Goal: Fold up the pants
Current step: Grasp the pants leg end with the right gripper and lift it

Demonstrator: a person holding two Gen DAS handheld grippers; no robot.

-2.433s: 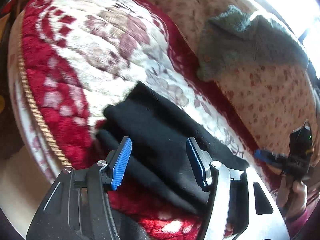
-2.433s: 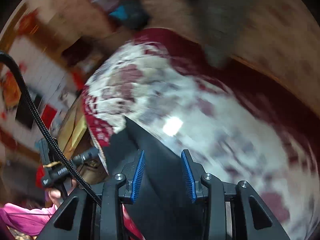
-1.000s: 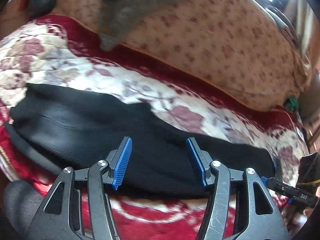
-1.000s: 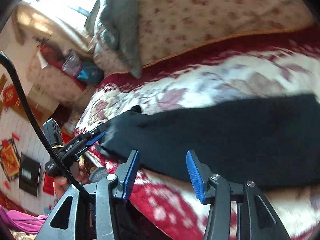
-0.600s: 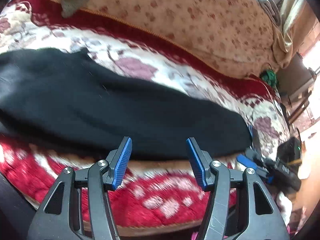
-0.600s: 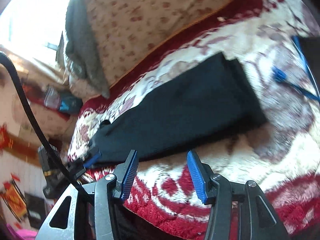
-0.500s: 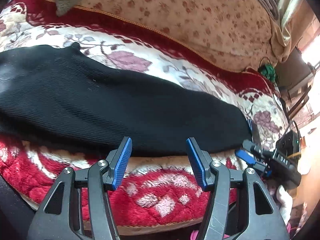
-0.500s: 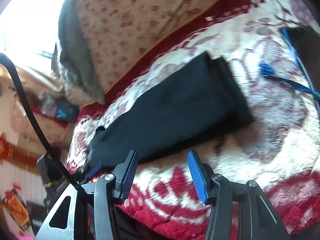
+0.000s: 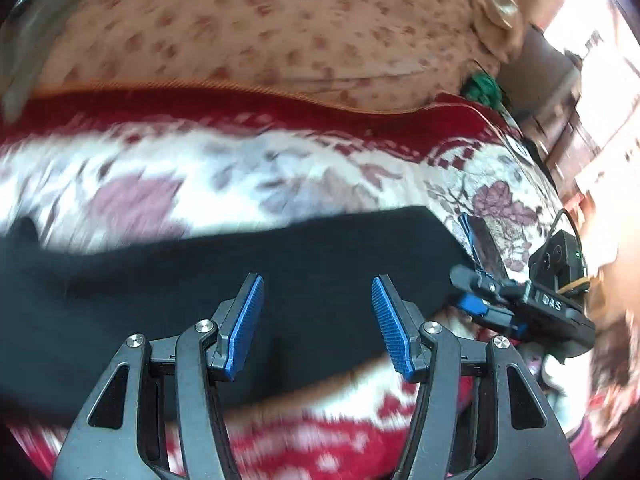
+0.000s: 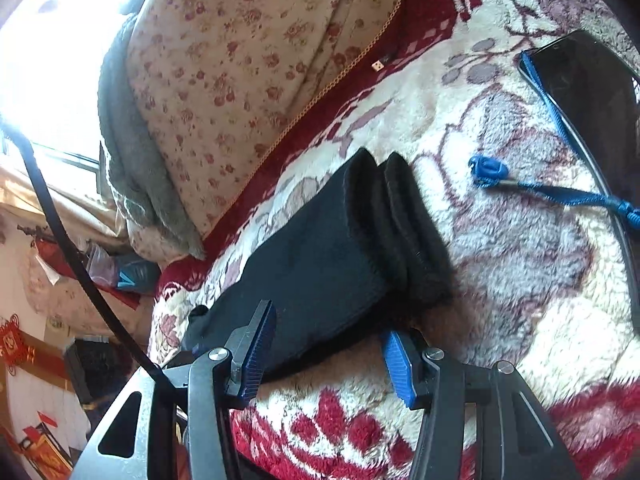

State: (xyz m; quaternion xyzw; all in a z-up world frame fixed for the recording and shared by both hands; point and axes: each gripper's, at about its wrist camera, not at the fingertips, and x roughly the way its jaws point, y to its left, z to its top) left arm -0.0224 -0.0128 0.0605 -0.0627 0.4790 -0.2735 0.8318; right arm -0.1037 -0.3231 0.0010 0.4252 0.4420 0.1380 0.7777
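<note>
Pants (image 9: 280, 280) lie under both open tongs, ungripped, on blanket (image 10: 500, 260).

I see a sofa seat covered by a plush blanket (image 10: 500, 264) — cream with mauve flowers and a deep red border. Behind it rises a back cushion (image 10: 240, 60) in beige floral cloth, edged with gold cord. Black pants (image 10: 320, 264) lie stretched along the blanket near its front edge, laid double, with both leg cuffs stacked at one end. Just beyond the cuffs, on the blanket, rest a dark phone (image 10: 592, 92) and a blue cord (image 10: 532, 188) — apart from the pants. A grey cloth (image 10: 132, 184) hangs over the cushion's far end.
</note>
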